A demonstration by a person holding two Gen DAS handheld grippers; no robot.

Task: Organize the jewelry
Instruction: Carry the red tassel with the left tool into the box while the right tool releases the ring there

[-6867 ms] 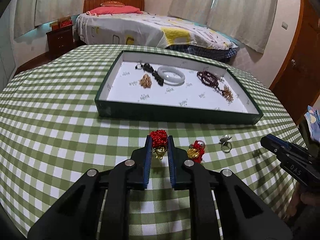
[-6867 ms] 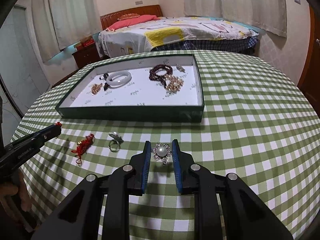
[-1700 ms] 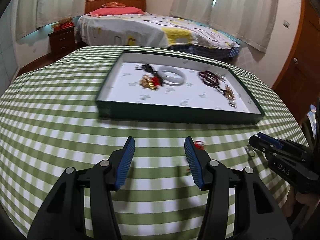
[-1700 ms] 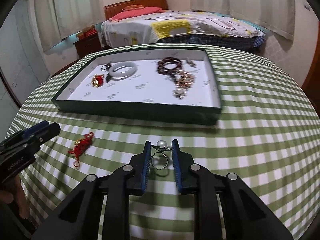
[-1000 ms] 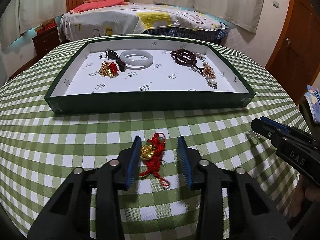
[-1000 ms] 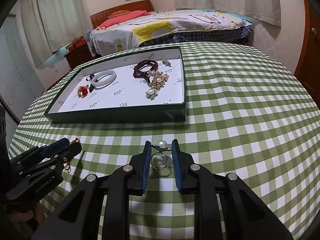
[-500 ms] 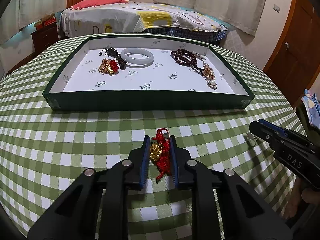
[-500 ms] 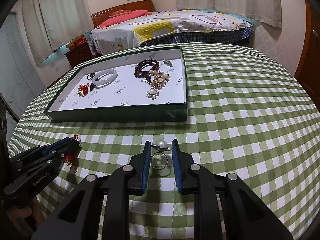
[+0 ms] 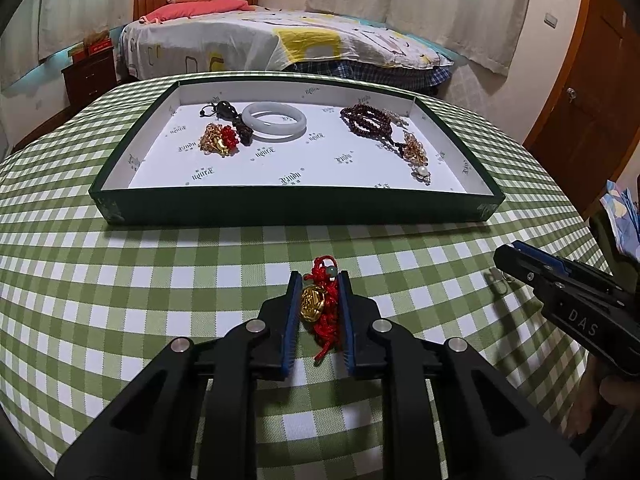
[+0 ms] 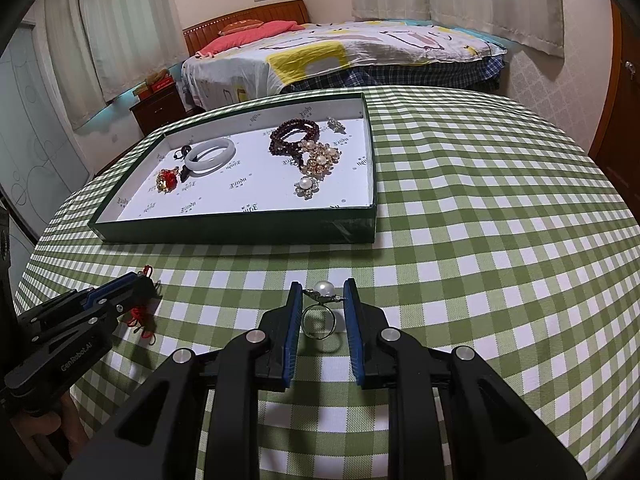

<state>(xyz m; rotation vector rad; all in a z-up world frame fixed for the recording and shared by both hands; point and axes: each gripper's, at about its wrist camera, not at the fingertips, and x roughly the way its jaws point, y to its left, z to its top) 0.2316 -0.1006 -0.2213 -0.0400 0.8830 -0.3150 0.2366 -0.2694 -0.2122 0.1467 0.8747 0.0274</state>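
Observation:
My left gripper point(image 9: 319, 280) is shut on a red knotted charm with a gold pendant point(image 9: 318, 306), just over the green checked tablecloth point(image 9: 120, 288). The right gripper point(image 10: 323, 292) is shut on a silver ring with a pearl point(image 10: 323, 289), its band hanging between the blue pads. Both hover in front of the dark green tray point(image 9: 296, 210). In the tray lie a white bangle point(image 9: 274, 122), dark bead bracelets point(image 9: 366, 120), a gold and red charm point(image 9: 218, 140) and pearl brooches point(image 9: 416, 152). Each gripper shows at the side of the other's view.
The round table's edge curves away close to both grippers. Behind the table stand a bed point(image 9: 280, 40), a dark nightstand point(image 9: 90, 76) at the left and a wooden door point(image 9: 592, 100) at the right. A hand point(image 10: 36, 436) holds the left gripper's handle.
The left jaws stood apart around the red charm a second ago and have closed onto it. The right gripper has kept its hold on the ring and has not moved.

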